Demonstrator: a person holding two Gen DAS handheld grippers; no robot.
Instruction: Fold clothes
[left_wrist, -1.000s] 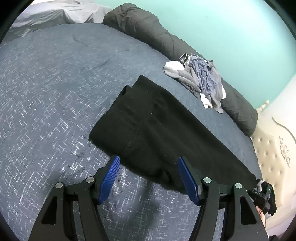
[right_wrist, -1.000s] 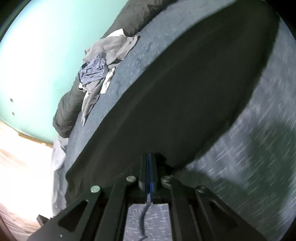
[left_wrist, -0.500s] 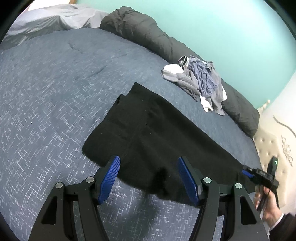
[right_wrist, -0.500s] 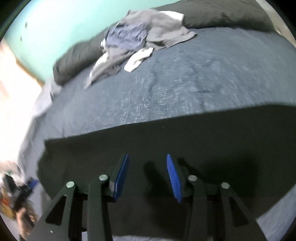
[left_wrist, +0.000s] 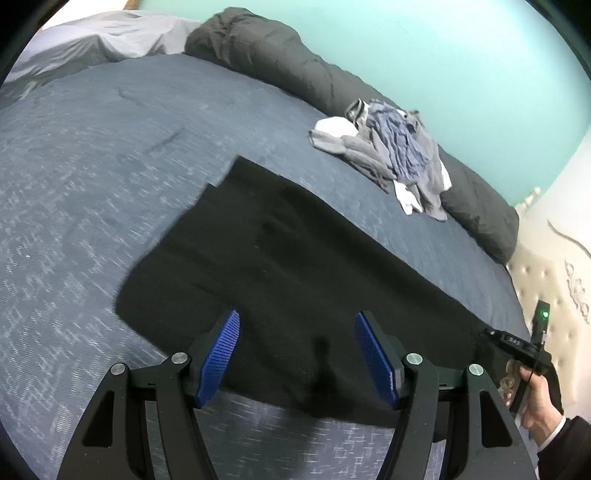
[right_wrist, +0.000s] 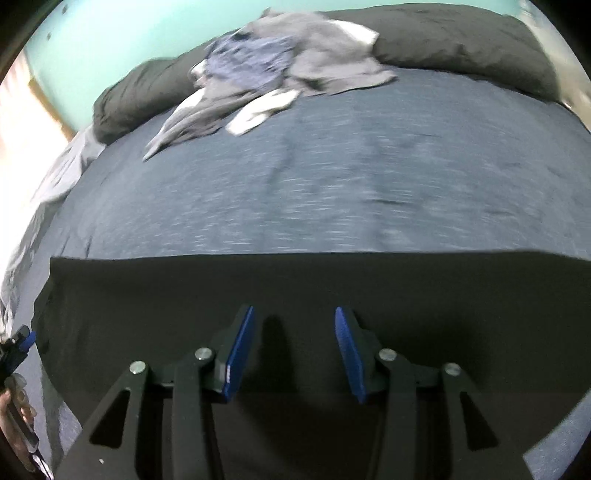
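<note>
A black garment (left_wrist: 295, 258) lies flat as a long folded strip on the blue-grey bed cover (left_wrist: 92, 166). My left gripper (left_wrist: 296, 317) hovers open over the strip's near edge at one end, with nothing between its blue pads. My right gripper (right_wrist: 293, 310) stands open above the black garment (right_wrist: 295, 288) at the other end, its pads apart and not on the cloth. In the left wrist view the right gripper (left_wrist: 517, 343) shows at the far right, held in a hand. The left gripper (right_wrist: 18, 343) peeks in at the left edge of the right wrist view.
A heap of grey, blue and white clothes (left_wrist: 391, 155) lies beyond the strip, against a rolled dark duvet (left_wrist: 280, 59) along the teal wall. The same heap (right_wrist: 266, 66) shows in the right wrist view. A tufted cream headboard (left_wrist: 554, 266) stands on the right.
The right gripper, shut on the garment's edge a second ago, has opened, let the cloth go and rolled upright. The left gripper has drifted a little further over the strip.
</note>
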